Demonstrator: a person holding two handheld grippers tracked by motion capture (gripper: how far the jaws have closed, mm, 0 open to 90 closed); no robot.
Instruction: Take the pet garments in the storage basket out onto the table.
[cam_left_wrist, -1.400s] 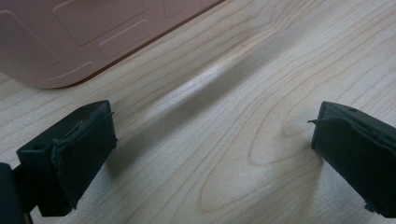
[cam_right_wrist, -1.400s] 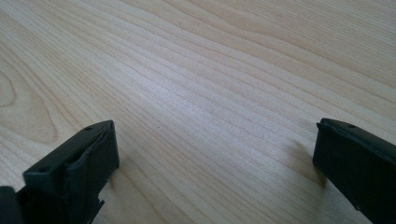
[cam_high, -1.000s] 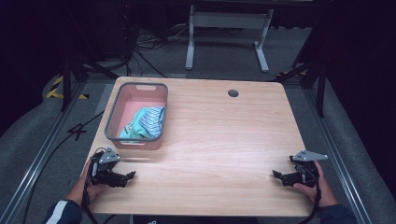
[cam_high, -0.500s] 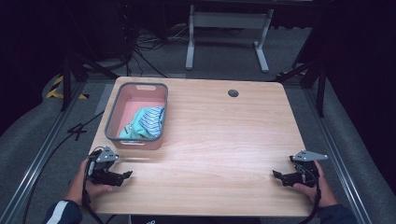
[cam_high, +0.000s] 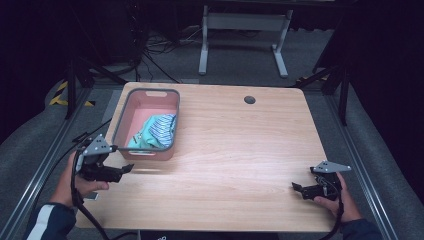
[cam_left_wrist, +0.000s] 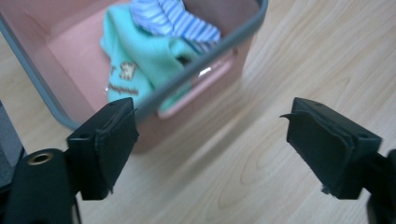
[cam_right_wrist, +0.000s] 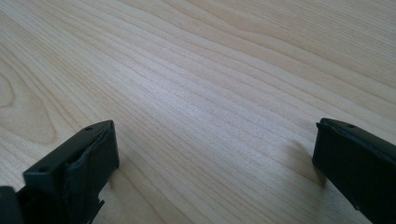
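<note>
The clothes (cam_high: 154, 131), a mint-green piece with a blue-striped one bunched on top, lie in the pink basket (cam_high: 121, 123), heaped toward its near end. Seen along the left hand-held gripper (cam_left_wrist: 212, 140), they sit ahead and up to its left, behind the basket's grey rim (cam_left_wrist: 210, 53), with the near short wall and its handle slot standing between the jaws and the cloth. That wall is the relation the next move probably turns on: the gripper points low, at the basket's near corner and the bare table (cam_left_wrist: 280, 70), so it would likely have to rise over the rim and come down into the basket to reach the fabric.

The basket's long axis runs away from the person, so the clothes lie just beyond the gripper's tips along that line.

In the high view the left hand-held gripper (cam_high: 125, 170) is just beside the basket's near left corner, jaws spread wide and empty. The right hand-held gripper (cam_high: 296, 188) rests well apart at the table's near right edge, its jaws also spread with nothing between them, facing plain wood (cam_right_wrist: 210, 70). The left is clearly the nearer one.
</note>
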